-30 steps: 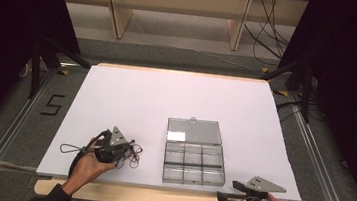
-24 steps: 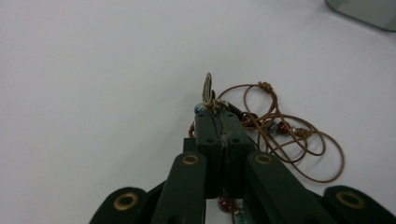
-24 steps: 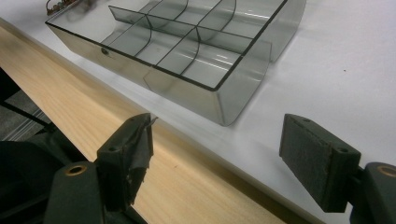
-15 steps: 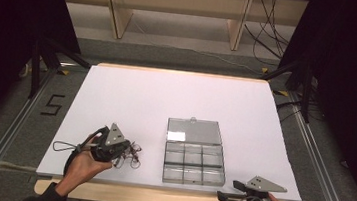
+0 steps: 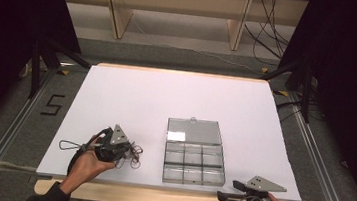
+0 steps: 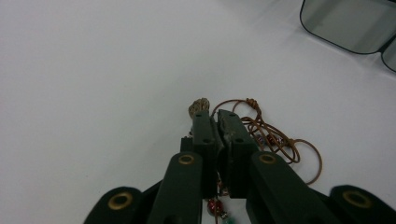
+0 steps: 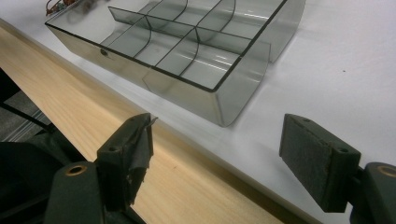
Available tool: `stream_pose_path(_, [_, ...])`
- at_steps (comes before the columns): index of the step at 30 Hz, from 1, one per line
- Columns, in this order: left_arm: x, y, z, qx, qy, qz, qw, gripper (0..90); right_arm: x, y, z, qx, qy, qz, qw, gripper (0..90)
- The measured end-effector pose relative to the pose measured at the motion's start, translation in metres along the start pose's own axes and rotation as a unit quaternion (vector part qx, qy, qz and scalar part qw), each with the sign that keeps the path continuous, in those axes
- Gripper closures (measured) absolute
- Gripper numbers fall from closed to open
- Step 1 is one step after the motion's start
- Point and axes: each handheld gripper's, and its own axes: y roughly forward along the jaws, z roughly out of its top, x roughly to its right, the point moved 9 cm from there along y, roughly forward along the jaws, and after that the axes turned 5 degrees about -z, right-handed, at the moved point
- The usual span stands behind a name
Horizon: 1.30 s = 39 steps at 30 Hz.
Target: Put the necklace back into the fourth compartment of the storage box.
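While we look down from the high view, the white tabletop (image 5: 176, 100) takes up most of the scene, with a strip of bare wood along its near edge. On it, right of the middle and toward our side, lies the clear plastic organizer box (image 5: 193, 157), its lid folded open and flat behind the divided tray; we see nothing in the compartments. In the right gripper view the same box (image 7: 187, 42) sits just past the wooden edge, curved dividers showing through its smoky walls.

Our right hand-held gripper (image 5: 236, 199) rests at the near right corner, over the wooden strip, pointing left toward the box but apart from it. In its own view the two black jaws stand wide apart with nothing between them, one pad (image 7: 135, 149) frayed at its tip.

Our left hand-held gripper (image 5: 123, 151) lies low over the sheet, well left of the box. Its jaws are nearly together and have just been opening a little; in the left gripper view (image 6: 218, 122) strands of the jewellery sit pinched in the narrow gap between them. The tangle of brown cord necklaces (image 6: 275, 140) lies on the tabletop under and beside the jaw tips, a small knotted bead (image 6: 200, 106) just ahead of them.
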Motion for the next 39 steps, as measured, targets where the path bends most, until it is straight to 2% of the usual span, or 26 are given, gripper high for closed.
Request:
stream_pose_path(1, [0.001, 0.001, -0.001, -0.003, 0.0, -0.002, 1.0, 81.9, 0.001, 0.001, 0.0, 0.002, -0.006, -0.001, 1.0, 26.8])
stream_pose_path(2, [-0.001, 0.002, -0.001, -0.005, 0.011, 0.001, 0.9999, 80.8, 0.0, 0.001, 0.0, 0.002, -0.005, 0.0, 1.0, 26.8])
stream_pose_path(5, [0.002, 0.005, -0.004, -0.011, 0.005, 0.005, 0.9999, 77.7, 0.0, 0.0, 0.0, -0.001, 0.001, -0.002, 1.0, 26.8])
stream_pose_path(6, [0.0, 0.004, -0.006, -0.028, 0.025, 0.006, 0.9993, 76.7, -0.001, 0.0, 0.0, -0.003, 0.004, 0.001, 1.0, 26.9])
stream_pose_path(8, [-0.001, 0.008, -0.007, -0.03, 0.016, 0.014, 0.9993, 74.8, -0.002, 0.001, 0.0, 0.0, 0.005, 0.007, 1.0, 26.9])
stream_pose_path(9, [0.001, 0.009, -0.009, -0.034, 0.002, 0.013, 0.9993, 73.9, -0.006, -0.002, -0.003, -0.015, 0.027, 0.004, 0.9995, 26.8])
stream_pose_path(11, [-0.002, 0.011, -0.008, -0.034, 0.021, 0.014, 0.9991, 72.3, -0.004, 0.0, -0.002, -0.009, 0.021, 0.006, 0.9997, 26.8])
stream_pose_path(12, [-0.001, 0.011, -0.01, -0.039, 0.011, 0.017, 0.999, 71.6, -0.005, 0.0, -0.001, -0.006, 0.022, 0.011, 0.9997, 26.9])
stream_pose_path(13, [-0.002, 0.012, -0.01, -0.041, 0.014, 0.017, 0.9989, 70.8, -0.005, 0.0, -0.001, -0.005, 0.023, 0.009, 0.9997, 26.9])
stream_pose_path(14, [-0.004, 0.014, -0.008, -0.038, 0.026, 0.016, 0.9988, 70.1, -0.005, 0.0, -0.002, -0.01, 0.021, 0.008, 0.9997, 26.8])
stream_pose_path(15, [-0.004, 0.015, -0.009, -0.041, 0.014, 0.019, 0.9989, 69.3, -0.005, 0.0, -0.002, -0.009, 0.022, 0.009, 0.9997, 26.9])
stream_pose_path(17, [-0.006, 0.015, -0.008, -0.042, 0.022, 0.017, 0.9987, 68.6, -0.003, 0.001, -0.001, -0.004, 0.013, 0.005, 0.9999, 26.9])
stream_pose_path(18, [-0.007, 0.017, -0.008, -0.041, 0.016, 0.02, 0.9988, 68.1, -0.003, 0.001, -0.001, -0.003, 0.012, 0.006, 0.9999, 26.9])
stream_pose_path(21, [-0.011, 0.019, -0.01, -0.057, 0.041, 0.017, 0.9974, 66.2, -0.003, 0.001, -0.001, -0.005, 0.011, 0.007, 0.9999, 26.9])
stream_pose_path(22, [-0.011, 0.022, -0.01, -0.047, 0.033, 0.016, 0.9982, 66.0, -0.004, 0.001, -0.001, -0.005, 0.012, 0.008, 0.9999, 26.9])
stream_pose_path(24, [-0.013, 0.023, -0.012, -0.051, 0.038, 0.009, 0.998, 67.0, -0.004, 0.001, -0.002, -0.006, 0.012, 0.009, 0.9999, 26.9])
stream_pose_path(25, [-0.013, 0.024, -0.011, -0.047, 0.026, 0.002, 0.9986, 67.6, -0.004, 0.0, -0.002, -0.007, 0.011, 0.009, 0.9999, 26.9])
stream_pose_path(27, [-0.017, 0.024, -0.011, -0.05, 0.043, 0.009, 0.9978, 70.8, -0.004, 0.001, -0.001, -0.006, 0.013, 0.008, 0.9999, 26.9])
stream_pose_path(30, [-0.015, 0.024, -0.012, -0.056, 0.034, 0.005, 0.9978, 75.7, -0.004, 0.0, -0.001, -0.006, 0.013, 0.01, 0.9998, 27.3])
stream_pose_path(31, [-0.017, 0.025, -0.011, -0.049, 0.021, 0.023, 0.9984, 77.3, -0.004, 0.001, -0.001, -0.004, 0.012, 0.009, 0.9999, 27.3])
stream_pose_path(33, [-0.017, 0.023, -0.012, -0.058, 0.016, 0.029, 0.9978, 80.0, -0.005, 0.0, -0.001, -0.006, 0.016, 0.011, 0.9998, 27.3])
stream_pose_path(34, [-0.018, 0.023, -0.011, -0.05, 0.008, 0.033, 0.9982, 80.6, -0.006, 0.0, -0.002, -0.011, 0.023, 0.013, 0.9996, 27.3])
stream_pose_path(35, [-0.02, 0.02, -0.011, -0.054, 0.014, 0.037, 0.9978, 81.1, -0.005, 0.0, -0.002, -0.008, 0.019, 0.012, 0.9997, 27.3])
stream_pose_path(37, [-0.02, 0.019, -0.01, -0.046, 0.009, 0.034, 0.9983, 81.4, -0.001, 0.001, 0.0, -0.001, 0.002, 0.006, 1.0, 27.3])
stream_pose_path(38, [-0.021, 0.017, -0.01, -0.05, 0.015, 0.034, 0.9981, 81.4, -0.001, 0.001, 0.0, -0.002, 0.003, 0.007, 1.0, 27.3])
stream_pose_path(39, [-0.019, 0.017, -0.009, -0.045, 0.01, 0.032, 0.9984, 81.5, -0.001, 0.001, 0.0, -0.002, 0.004, 0.007, 1.0, 27.3])
